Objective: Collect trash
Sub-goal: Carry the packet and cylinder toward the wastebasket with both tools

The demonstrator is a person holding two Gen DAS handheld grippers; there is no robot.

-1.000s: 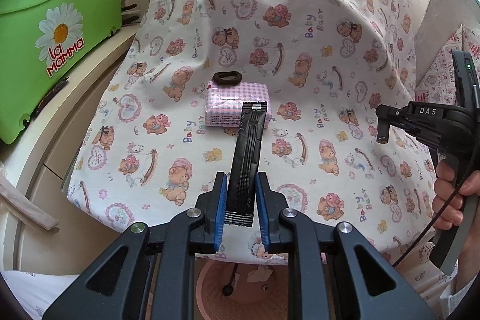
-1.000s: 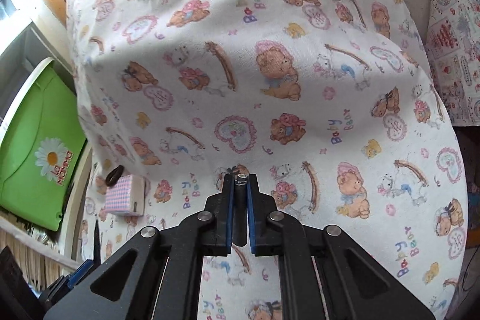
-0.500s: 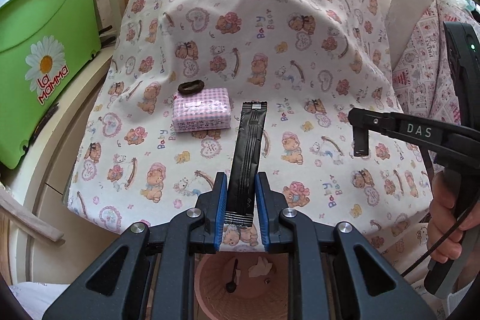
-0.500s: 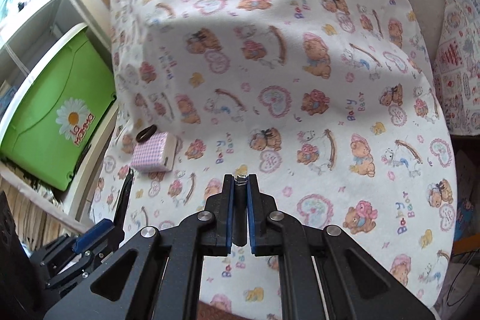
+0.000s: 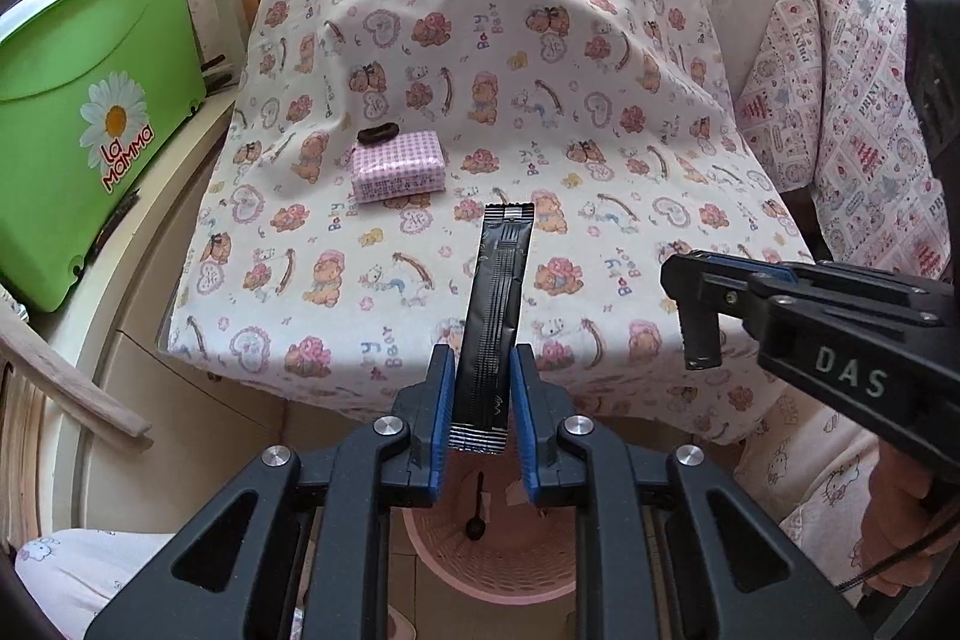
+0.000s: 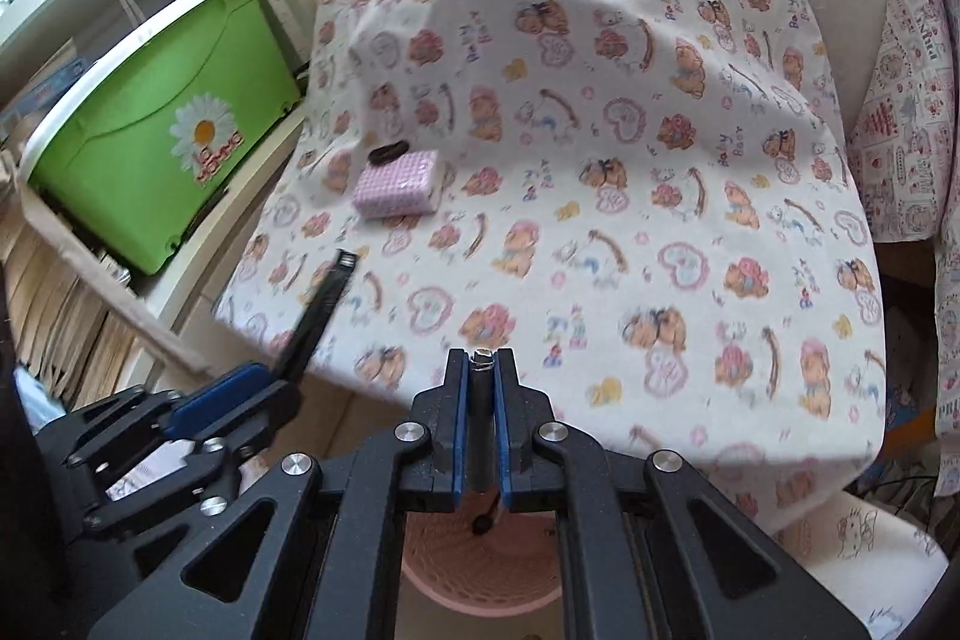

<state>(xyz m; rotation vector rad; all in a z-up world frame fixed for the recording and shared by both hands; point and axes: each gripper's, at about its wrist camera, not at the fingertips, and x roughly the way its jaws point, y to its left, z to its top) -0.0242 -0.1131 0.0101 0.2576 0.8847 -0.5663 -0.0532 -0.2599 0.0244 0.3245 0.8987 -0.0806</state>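
The left claw [image 5: 479, 400] was clamped on a long, flat black foil sachet [image 5: 495, 304], gripped low down near its crimped bottom edge so that most of the strip stood up and away from the pads, out over the front edge of the bear-print cloth covering the counter [image 5: 540, 58]. That sachet looked feather-light and thin, stiff enough to hold its own line without flopping, but slick-surfaced and easy to crease; a hold across its flat faces near one end, as here, seemed about right, and a light squeeze seemed plenty. Directly below the left claw sat the round pink perforated plastic basket [image 5: 492, 574], with a small dark spoon-like thing and scraps of paper already lying in it. The right claw [image 6: 479, 388] had its pads drawn together on a short dark cylindrical item with a metal tip [image 6: 482, 358], pinched upright between the blue pads; it looked rigid, small and light, though exactly what it was could not be made out. That claw too hung above the pink basket [image 6: 480, 574]. Farther back from the basket, on the cloth, a pink gingham-wrapped packet [image 5: 398, 165] lay flat with a dark ring-shaped band [image 5: 377, 133] touching its far side; the packet looked soft and squashy, best taken across its narrow width. Left of the basket a green plastic tub with a daisy print [image 5: 90, 124] sat on a shelf.
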